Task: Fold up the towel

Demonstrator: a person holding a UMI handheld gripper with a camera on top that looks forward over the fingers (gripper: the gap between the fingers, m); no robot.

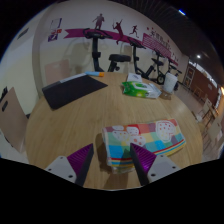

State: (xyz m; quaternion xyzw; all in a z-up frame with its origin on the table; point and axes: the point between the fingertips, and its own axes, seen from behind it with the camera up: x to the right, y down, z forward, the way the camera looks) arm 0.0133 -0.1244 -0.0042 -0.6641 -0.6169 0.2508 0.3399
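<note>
gripper [112, 160]: fingers spread, purple pads apart, nothing pinched | towel [142, 139]: folded, multicoloured print, on wooden table [60, 130] just ahead of and partly between fingers | print on towel illegible | green-white package [139, 88] well beyond fingers, lettering unreadable

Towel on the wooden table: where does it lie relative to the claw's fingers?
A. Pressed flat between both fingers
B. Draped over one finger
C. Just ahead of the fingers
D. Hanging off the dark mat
C: the folded towel lies on the table just ahead of the open claw.
</note>
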